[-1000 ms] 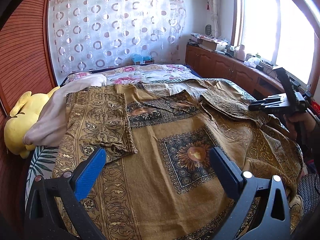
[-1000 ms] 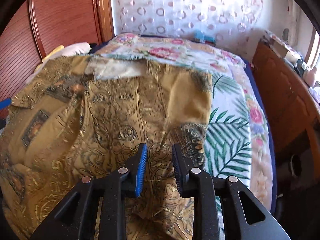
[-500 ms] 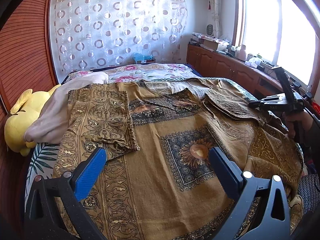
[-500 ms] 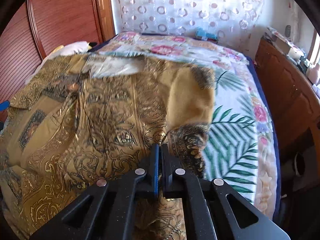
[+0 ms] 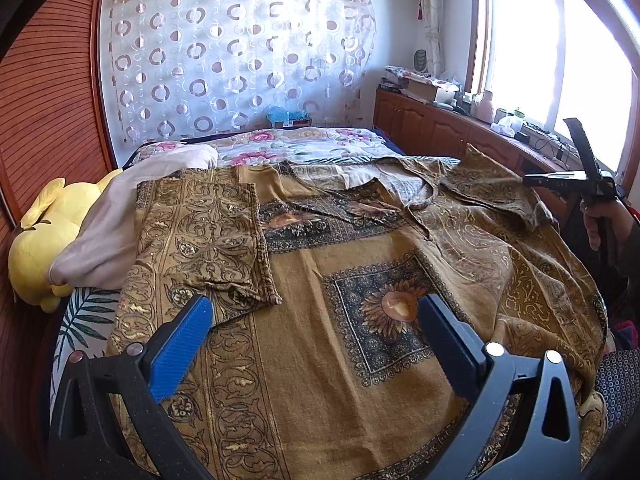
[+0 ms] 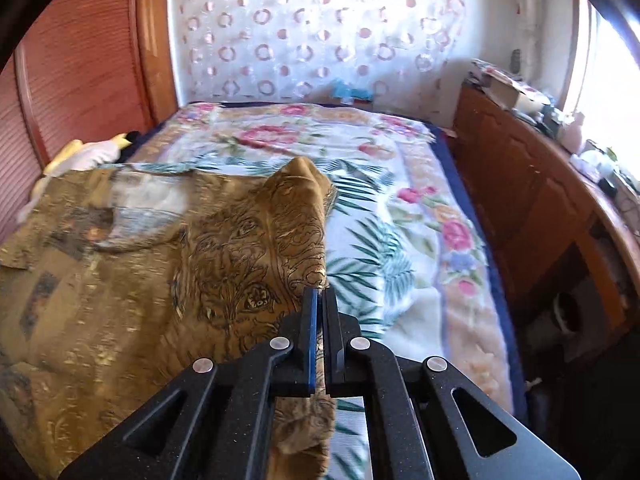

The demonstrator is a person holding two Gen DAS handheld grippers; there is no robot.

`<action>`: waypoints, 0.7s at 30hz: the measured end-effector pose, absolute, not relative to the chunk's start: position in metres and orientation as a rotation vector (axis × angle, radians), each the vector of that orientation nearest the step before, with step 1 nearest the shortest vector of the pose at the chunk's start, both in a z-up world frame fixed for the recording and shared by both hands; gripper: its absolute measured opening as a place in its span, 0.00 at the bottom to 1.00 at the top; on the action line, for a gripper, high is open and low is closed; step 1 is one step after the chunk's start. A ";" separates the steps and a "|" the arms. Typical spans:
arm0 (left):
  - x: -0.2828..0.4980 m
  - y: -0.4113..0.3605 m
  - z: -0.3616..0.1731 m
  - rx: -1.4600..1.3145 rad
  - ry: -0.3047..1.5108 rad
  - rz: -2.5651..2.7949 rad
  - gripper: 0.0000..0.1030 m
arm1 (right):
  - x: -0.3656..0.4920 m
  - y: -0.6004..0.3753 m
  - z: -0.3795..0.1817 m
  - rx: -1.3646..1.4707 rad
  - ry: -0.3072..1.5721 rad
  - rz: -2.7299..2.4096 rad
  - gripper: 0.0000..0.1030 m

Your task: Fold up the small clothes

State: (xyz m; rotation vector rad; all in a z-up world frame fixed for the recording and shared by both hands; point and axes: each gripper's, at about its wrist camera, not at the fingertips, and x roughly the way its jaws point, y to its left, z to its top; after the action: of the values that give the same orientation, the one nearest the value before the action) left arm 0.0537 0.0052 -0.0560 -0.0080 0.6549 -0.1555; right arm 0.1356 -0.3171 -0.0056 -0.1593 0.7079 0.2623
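Across the near half of the bed (image 6: 472,264) lies the garment (image 5: 320,364), a gold-brown patterned top spread flat, with a dark square flower motif at its middle. Its left sleeve (image 5: 200,240) is folded in over the body. Its right sleeve (image 6: 280,236) is lifted off the bedspread into a peak, its edge pinched in the right gripper (image 6: 319,312), whose jaws are closed tight on the cloth; a fold of the same cloth hangs below them. A person's hand (image 5: 600,220) holds that gripper at the bed's right edge.

The left gripper (image 5: 312,332) hangs over the near hem of the garment with its jaws spread wide and nothing between them.

Beyond the garment the floral bedspread (image 6: 304,140) shows bare toward the far edge. A pale blanket (image 5: 116,224) and a yellow plush toy (image 5: 36,248) sit along the bed's left edge. A wooden cabinet (image 5: 440,128) runs along the right side under the window.
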 end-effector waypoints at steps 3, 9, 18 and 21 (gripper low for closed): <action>0.060 0.010 -0.053 -0.001 0.650 -0.142 1.00 | 0.137 -0.323 -0.006 -0.150 0.707 0.221 0.02; 0.083 0.030 -0.050 -0.005 0.653 -0.101 1.00 | 0.153 -0.314 -0.009 -0.104 0.706 0.246 0.22; 0.121 0.059 -0.047 -0.013 0.673 -0.038 1.00 | 0.195 -0.289 -0.014 -0.097 0.714 0.331 0.23; 0.133 0.068 -0.048 -0.011 0.681 -0.020 1.00 | 0.220 -0.281 -0.024 -0.132 0.780 0.288 0.23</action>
State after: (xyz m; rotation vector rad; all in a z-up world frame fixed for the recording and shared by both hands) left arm 0.1328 0.0679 -0.0475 -0.0112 0.6813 -0.0200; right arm 0.2203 -0.2814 -0.0238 -0.1316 0.7798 0.2876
